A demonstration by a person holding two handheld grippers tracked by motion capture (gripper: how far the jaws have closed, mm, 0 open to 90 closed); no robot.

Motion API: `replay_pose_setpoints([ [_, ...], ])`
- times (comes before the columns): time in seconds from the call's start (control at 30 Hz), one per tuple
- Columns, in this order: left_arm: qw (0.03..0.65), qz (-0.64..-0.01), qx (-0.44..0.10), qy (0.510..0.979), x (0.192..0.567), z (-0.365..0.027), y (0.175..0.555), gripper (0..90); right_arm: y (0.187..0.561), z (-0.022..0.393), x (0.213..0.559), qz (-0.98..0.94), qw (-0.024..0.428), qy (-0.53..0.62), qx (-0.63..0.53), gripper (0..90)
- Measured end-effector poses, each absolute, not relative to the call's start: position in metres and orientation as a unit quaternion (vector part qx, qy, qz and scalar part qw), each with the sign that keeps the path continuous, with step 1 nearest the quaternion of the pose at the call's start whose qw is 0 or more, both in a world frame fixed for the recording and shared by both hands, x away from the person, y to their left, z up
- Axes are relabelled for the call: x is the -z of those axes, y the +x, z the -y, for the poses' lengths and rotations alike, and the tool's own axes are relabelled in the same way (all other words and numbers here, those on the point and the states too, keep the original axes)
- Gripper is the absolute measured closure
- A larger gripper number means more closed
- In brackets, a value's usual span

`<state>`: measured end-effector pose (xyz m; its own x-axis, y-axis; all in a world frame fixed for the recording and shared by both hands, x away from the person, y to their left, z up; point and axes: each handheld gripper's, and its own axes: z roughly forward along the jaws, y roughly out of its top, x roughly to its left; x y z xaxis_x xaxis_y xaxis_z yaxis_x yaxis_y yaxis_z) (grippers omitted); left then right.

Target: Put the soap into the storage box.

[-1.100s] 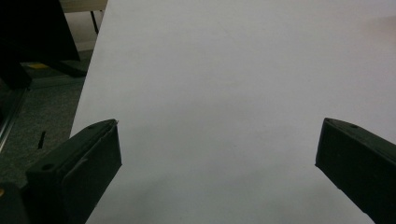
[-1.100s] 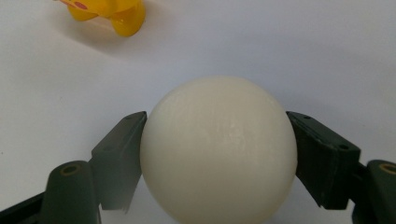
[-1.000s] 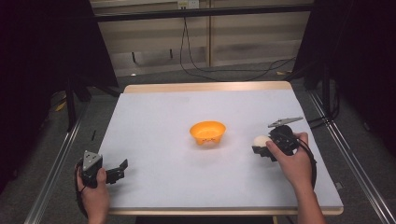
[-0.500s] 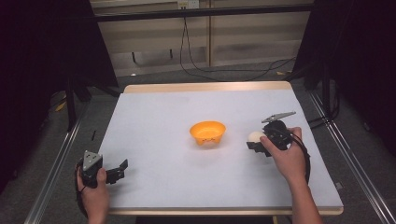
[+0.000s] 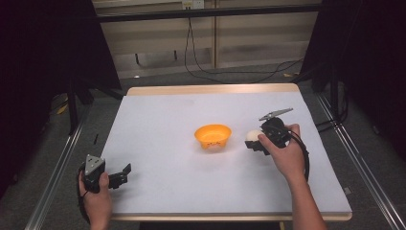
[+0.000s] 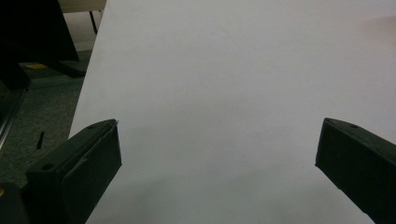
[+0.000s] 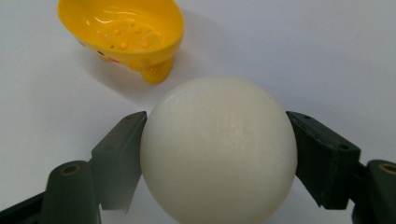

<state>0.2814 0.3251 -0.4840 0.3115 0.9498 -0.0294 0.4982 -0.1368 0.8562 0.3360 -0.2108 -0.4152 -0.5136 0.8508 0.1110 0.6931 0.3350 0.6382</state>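
At the near left corner of the white table [image 5: 167,120], the left gripper [image 5: 125,170] is resting low in the person's left hand [image 5: 95,194], its jaws standing wide apart with nothing but bare tabletop between them. Near the middle of the table an orange bowl [image 5: 213,135] is sitting upright. Just to its right, the right gripper [image 5: 252,142] is clamping a white ball [image 5: 253,136] — both jaws are pressing against the ball's sides. In the right gripper view the ball [image 7: 218,148] is sitting between the jaws, with the bowl [image 7: 122,29] lying beyond it — near, not touching.
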Motion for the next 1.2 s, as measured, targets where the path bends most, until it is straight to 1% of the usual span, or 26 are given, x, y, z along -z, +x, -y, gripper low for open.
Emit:
replay_pose_setpoints([
  [1.2,0.407,-0.516,-0.276,0.701,0.484,-0.325,0.282,0.0,0.363,0.169,0.406,-0.821,0.109,0.452,-0.332,24.6],
])
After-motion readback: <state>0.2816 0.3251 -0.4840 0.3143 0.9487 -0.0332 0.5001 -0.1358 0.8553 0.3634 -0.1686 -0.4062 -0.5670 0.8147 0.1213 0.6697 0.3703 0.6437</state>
